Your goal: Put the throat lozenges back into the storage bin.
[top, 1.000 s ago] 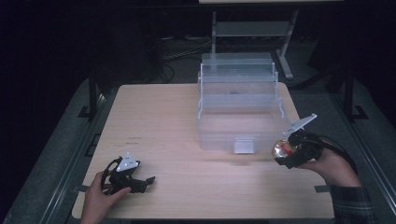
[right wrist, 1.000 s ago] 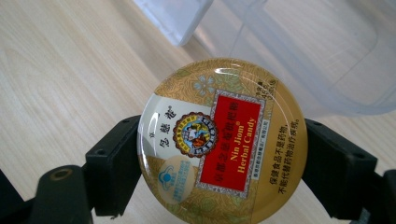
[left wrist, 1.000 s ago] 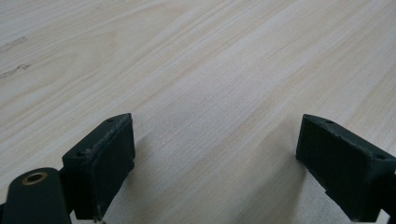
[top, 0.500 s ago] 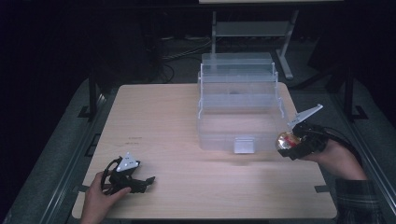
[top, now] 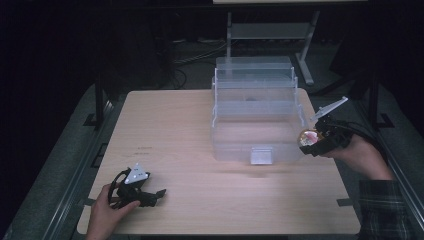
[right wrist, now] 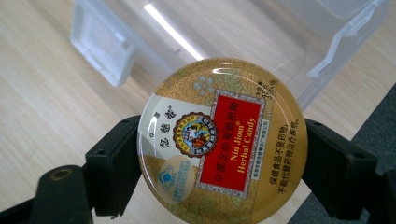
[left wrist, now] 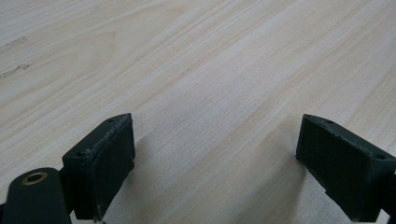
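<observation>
Right tongs [right wrist: 219, 154] clamped on candy tin [right wrist: 222, 140]; left tongs [left wrist: 215, 163] agape, empty.

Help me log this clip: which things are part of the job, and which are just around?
In play, as far as the pictures suggest:
candy tin, clamped in the right gripper
clear box, beside the tin

Just around:
left gripper, open, nothing in it, low over the table
metal stand behind the table

A dim lab or recording bay — a lone wooden tabletop [top: 200, 125] lit against darkness, metal frame rails [top: 100, 107] along its left and right edges, loose cables [top: 187, 55] on the floor beyond its far edge, a grey metal stand [top: 270, 32] behind.
</observation>
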Demonstrator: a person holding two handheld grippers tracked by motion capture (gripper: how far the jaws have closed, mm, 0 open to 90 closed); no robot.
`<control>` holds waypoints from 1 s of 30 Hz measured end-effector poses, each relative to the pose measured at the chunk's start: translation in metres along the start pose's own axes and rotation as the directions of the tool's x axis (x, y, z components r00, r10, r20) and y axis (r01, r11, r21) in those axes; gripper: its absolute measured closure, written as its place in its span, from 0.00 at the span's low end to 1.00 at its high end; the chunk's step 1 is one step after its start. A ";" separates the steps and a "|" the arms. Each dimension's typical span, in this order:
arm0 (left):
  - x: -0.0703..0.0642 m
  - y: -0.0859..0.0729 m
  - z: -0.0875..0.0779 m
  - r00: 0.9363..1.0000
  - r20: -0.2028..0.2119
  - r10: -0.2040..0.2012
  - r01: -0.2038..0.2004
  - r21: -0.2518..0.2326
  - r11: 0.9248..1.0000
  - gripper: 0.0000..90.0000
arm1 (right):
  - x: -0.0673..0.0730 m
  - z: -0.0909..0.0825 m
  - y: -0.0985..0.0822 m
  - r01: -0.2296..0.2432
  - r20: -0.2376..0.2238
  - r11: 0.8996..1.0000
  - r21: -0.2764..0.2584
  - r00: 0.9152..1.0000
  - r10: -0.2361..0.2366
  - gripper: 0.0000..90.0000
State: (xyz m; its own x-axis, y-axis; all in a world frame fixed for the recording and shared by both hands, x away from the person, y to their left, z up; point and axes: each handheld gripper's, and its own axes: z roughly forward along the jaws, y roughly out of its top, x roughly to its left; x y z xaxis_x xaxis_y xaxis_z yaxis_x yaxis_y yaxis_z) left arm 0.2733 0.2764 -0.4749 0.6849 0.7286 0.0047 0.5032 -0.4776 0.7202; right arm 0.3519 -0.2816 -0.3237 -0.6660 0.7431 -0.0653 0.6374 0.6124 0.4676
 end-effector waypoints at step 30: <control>0.000 0.000 0.000 1.000 0.001 0.001 -0.001 0.002 1.000 0.12 | -0.025 0.037 0.034 -0.079 0.004 0.997 0.017 0.997 0.079 0.22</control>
State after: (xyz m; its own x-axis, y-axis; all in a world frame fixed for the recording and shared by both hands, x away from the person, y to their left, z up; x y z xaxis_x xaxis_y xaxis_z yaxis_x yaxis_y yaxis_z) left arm 0.2732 0.2765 -0.4748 0.6861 0.7275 0.0046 0.5037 -0.4796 0.7185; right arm 0.4044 -0.2690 -0.3387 -0.6118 0.7904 -0.0314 0.6949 0.5560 0.4561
